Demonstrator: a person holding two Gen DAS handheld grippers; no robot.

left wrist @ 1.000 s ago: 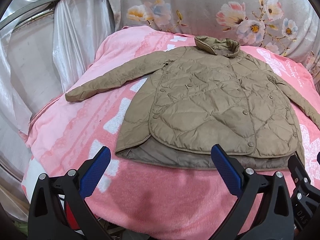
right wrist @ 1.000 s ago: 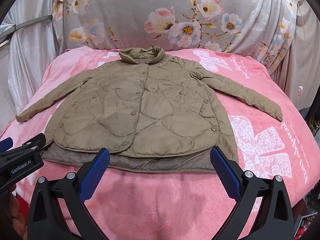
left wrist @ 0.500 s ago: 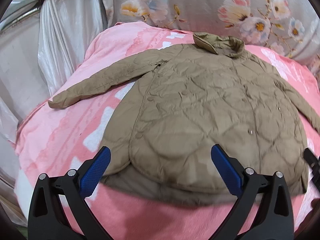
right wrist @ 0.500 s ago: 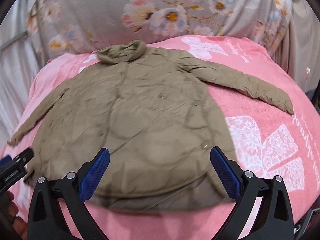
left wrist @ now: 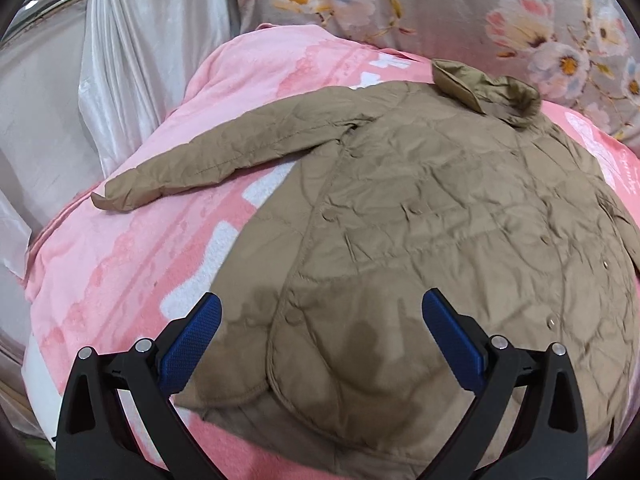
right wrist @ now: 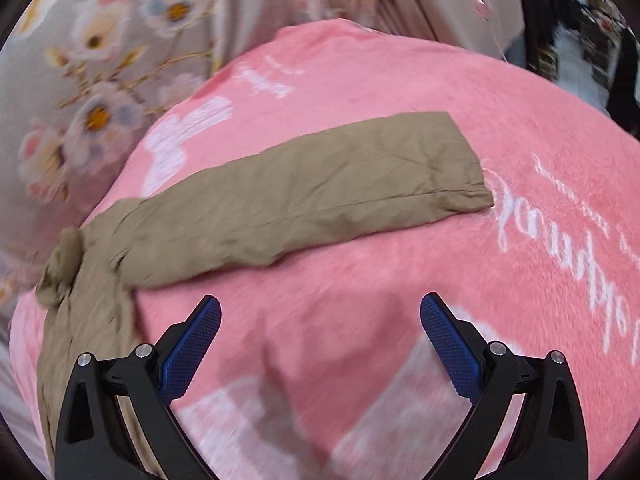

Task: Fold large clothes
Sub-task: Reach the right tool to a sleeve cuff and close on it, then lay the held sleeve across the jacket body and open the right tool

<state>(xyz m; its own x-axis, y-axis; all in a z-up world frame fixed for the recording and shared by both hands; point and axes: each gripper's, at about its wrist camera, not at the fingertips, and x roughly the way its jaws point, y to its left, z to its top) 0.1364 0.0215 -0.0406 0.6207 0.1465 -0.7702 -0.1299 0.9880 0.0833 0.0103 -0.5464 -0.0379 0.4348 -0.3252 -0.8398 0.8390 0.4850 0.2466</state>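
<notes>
**Both grippers closer; right one swung toward the sleeve**

Since a second ago both cameras have closed in on the jacket (left wrist: 440,220). One tan quilted jacket, front up, collar far, flat on the pink blanket (left wrist: 140,248). Two sleeves spread; right sleeve (right wrist: 304,200) lies straight. Left gripper (left wrist: 320,340) over the hem, right gripper (right wrist: 320,340) over blanket: jaws spread wide, holding nothing.
</notes>
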